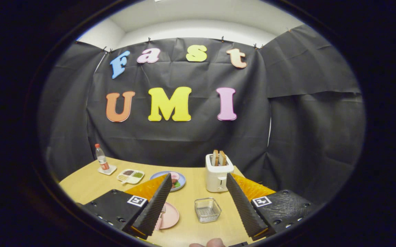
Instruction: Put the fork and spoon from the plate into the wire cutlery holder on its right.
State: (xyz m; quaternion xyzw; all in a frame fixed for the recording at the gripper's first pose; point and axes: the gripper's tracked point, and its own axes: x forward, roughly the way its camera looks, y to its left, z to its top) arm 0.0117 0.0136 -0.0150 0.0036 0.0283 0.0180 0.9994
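Note:
A pink plate [170, 216] lies on the wooden table just inside my left finger, which covers its left part. Pink cutlery [161, 218] rests on the plate at the finger's edge; I cannot tell fork from spoon. The square wire cutlery holder [207, 209] stands to the plate's right, between my two fingers and below them. My gripper [199, 214] hangs above the table, open wide, with nothing between its black ridged fingers [155, 206].
A white toaster [218, 173] with bread slices stands beyond the holder. A blue plate with food [179, 179], a divided snack tray [130, 176] and a bottle on a coaster [102, 160] sit at the back left. A fingertip [215, 243] shows at the near edge.

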